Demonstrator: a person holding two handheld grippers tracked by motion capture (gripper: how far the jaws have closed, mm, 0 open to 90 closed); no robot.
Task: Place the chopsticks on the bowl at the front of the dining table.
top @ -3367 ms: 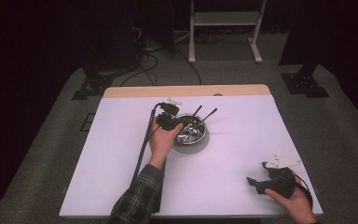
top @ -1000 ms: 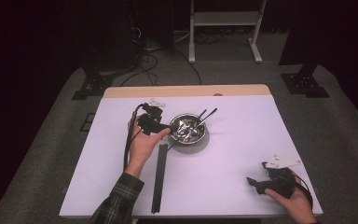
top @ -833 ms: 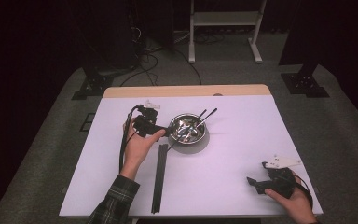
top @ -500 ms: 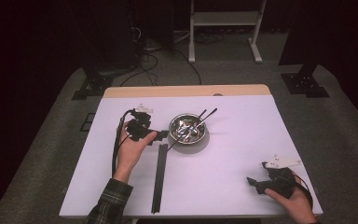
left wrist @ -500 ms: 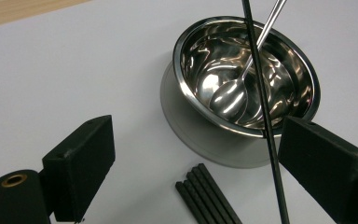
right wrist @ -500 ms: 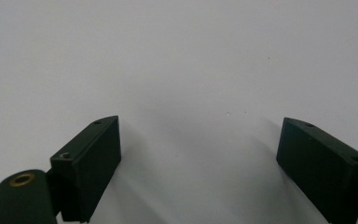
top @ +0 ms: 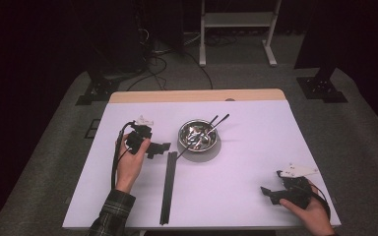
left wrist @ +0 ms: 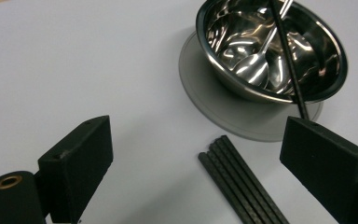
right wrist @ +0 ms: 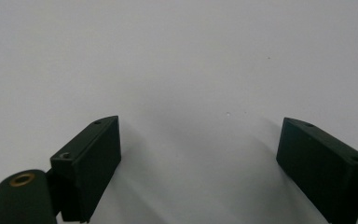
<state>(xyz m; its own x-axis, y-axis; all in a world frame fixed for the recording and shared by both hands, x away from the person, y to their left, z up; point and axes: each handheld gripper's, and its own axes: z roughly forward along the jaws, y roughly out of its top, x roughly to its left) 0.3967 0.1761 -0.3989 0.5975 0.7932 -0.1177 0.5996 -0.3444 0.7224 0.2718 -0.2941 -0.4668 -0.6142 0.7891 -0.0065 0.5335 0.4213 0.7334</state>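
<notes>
Your left gripper sits just left of the steel bowl, jaws wide and just finished opening, nothing between them; the black chopsticks lie flat on the white table just beside its tips, running from the bowl's near edge toward you. The bowl holds a spoon and one more black stick leaning over its rim. Your right gripper rests at the near right corner, jaws wide, empty.

White surface with wooden far edge; steel bowl is set near its centre, black chopsticks are laid flat just beside it.
</notes>
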